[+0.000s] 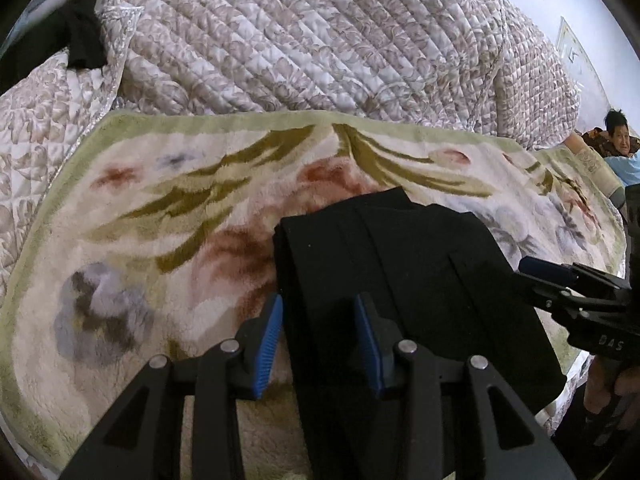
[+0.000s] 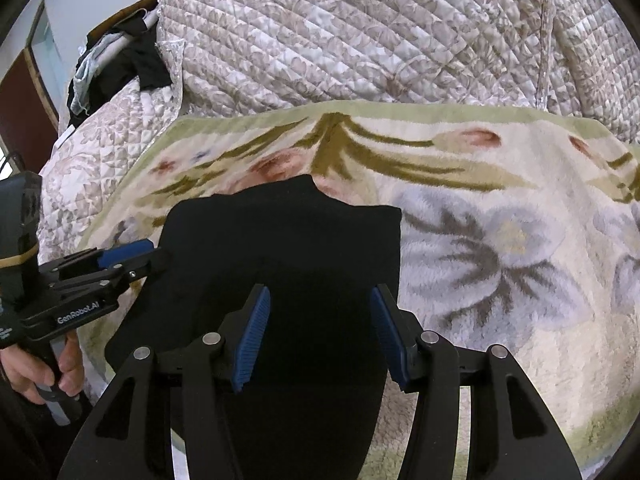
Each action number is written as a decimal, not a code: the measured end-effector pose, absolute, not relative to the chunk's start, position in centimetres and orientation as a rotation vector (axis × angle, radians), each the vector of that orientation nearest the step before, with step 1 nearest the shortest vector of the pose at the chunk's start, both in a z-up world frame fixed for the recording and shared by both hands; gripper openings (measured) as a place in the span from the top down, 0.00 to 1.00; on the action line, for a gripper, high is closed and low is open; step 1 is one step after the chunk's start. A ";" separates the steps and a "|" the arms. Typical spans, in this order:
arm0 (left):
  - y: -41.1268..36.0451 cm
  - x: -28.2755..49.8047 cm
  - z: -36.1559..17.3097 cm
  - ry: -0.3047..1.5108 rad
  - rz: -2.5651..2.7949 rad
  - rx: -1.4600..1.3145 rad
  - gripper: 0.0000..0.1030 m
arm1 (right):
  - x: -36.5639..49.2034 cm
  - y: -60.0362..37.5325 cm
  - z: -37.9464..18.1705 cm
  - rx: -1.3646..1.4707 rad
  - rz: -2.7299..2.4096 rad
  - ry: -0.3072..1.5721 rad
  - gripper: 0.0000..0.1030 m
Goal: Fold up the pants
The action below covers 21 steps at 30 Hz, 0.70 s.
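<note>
Where the near edge of the black pants [image 1: 400, 280] comes toward the person, both grippers stand over it with fingers apart and nothing clamped; the left gripper [image 1: 320, 344] straddles the pants' left edge, one finger over the blanket [image 1: 120, 240] and the other over cloth; the right gripper [image 2: 318, 336] has both fingers above the cloth, near its right margin. The pants lie already doubled into a compact stack on the fleecy flowered blanket, in its middle; by judgement they are light, limp and prone to sag or slide open when lifted, so hold is best taken at two corners of one end, pinching all layers together. The left view shows the stacked layers at the left fold and seams across the top; the right view shows only a flat black mass, but also a tongue of cloth protruding at the far end. Beyond lies a quilted cover [image 2: 360, 40]; dark clothes [image 2: 132, 60] are heaped at its far left; the left view alone shows a person [image 1: 618, 136] at far right.
</note>
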State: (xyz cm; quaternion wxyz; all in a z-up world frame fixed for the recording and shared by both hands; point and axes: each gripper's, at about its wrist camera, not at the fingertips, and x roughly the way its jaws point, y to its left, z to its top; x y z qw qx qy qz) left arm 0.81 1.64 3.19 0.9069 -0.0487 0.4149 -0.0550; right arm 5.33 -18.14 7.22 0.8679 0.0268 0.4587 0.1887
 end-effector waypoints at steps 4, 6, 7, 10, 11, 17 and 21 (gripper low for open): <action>1.9 0.7 3.2 0.852 -0.136 -0.114 0.60 | 5.6 -17.9 6.8 0.060 0.394 0.972 0.49; 2.0 0.6 3.3 0.844 -0.155 -0.134 0.60 | 5.6 -17.7 6.8 0.060 0.398 0.963 0.51; 1.8 0.5 3.4 0.836 -0.171 -0.146 0.60 | 5.6 -17.5 6.8 0.061 0.412 0.962 0.53; 0.7 0.6 3.3 0.833 -0.182 -0.119 0.56 | 5.5 -16.9 6.4 0.028 0.427 0.976 0.57; 0.6 0.8 2.9 0.851 -0.181 -0.105 0.56 | 5.6 -16.9 6.0 0.011 0.420 0.992 0.59; 2.4 1.0 2.8 0.846 -0.115 -0.123 0.52 | 5.7 -19.1 6.5 0.036 0.342 0.973 0.62; 4.6 0.4 2.5 0.872 -0.168 -0.243 0.52 | 5.7 -21.2 6.4 0.143 0.369 0.993 0.60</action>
